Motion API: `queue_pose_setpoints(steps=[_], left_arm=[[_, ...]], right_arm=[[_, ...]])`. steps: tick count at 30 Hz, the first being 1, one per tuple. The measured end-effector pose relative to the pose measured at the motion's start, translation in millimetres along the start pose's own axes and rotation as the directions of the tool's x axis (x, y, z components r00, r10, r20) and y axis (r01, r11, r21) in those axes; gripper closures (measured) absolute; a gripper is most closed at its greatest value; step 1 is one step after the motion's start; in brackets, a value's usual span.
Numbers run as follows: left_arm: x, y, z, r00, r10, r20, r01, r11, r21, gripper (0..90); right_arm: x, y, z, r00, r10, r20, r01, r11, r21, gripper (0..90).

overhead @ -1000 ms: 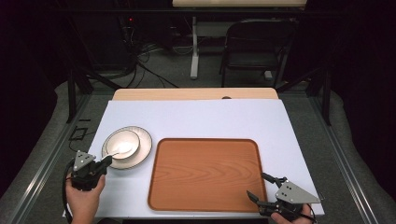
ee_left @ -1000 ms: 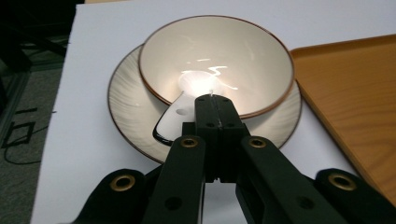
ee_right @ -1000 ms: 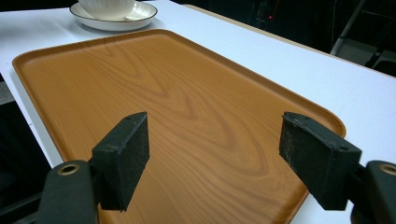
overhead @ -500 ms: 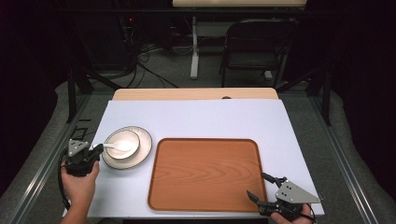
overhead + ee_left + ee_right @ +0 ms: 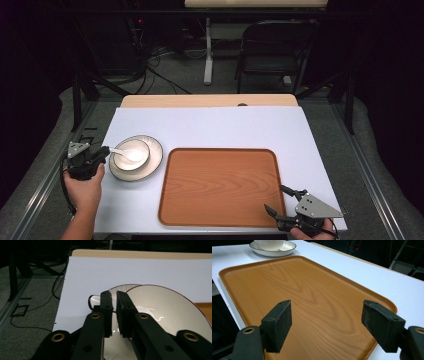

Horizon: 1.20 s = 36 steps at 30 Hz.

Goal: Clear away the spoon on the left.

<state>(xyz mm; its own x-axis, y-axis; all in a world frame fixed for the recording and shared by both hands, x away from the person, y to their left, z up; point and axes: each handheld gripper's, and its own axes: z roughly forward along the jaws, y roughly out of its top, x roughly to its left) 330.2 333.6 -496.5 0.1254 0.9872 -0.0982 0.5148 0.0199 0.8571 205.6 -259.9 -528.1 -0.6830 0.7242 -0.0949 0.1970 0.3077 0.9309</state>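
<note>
On plate (image 5: pixel 150 167): bowl (image 5: pixel 131 155) holding spoon (image 5: pixel 127 153); left tool (image 5: pixel 101 154) narrowly parted, opening; right tool (image 5: pixel 279 200) released.

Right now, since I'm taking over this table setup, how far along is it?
Done: the bowl, with the spoon in it, sits on the plate. In hand: the left gripper is at the plate's left rim; its jaws have just been opening to a narrow gap, nothing visibly between them. Left: the tray is bare, probably awaiting the dishes; the right gripper hovers open over its near right corner.
</note>
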Motion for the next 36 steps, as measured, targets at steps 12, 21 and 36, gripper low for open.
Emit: queue_pose_setpoints(steps=[12,21,36], left_arm=[[7.0,11.6,-4.3,0.9836,-0.18,0.007,0.18,0.9835,0.017,46.0],[13.6,3.9,7.8,0.9648,-0.262,0.029,0.261,0.9651,0.018,41.0],[15.3,-11.5,35.7,0.9464,-0.309,0.095,0.309,0.9509,0.006,46.0]], right_arm=[[0.3,0.1,0.3,1.0,0.0,0.0,0.0,1.0,0.0,24.0],[0.3,0.1,-0.1,1.0,0.0,-0.001,0.0,1.0,0.0,24.0],[0.3,0.0,0.0,1.0,-0.003,-0.002,0.003,1.0,-0.001,24.0]])
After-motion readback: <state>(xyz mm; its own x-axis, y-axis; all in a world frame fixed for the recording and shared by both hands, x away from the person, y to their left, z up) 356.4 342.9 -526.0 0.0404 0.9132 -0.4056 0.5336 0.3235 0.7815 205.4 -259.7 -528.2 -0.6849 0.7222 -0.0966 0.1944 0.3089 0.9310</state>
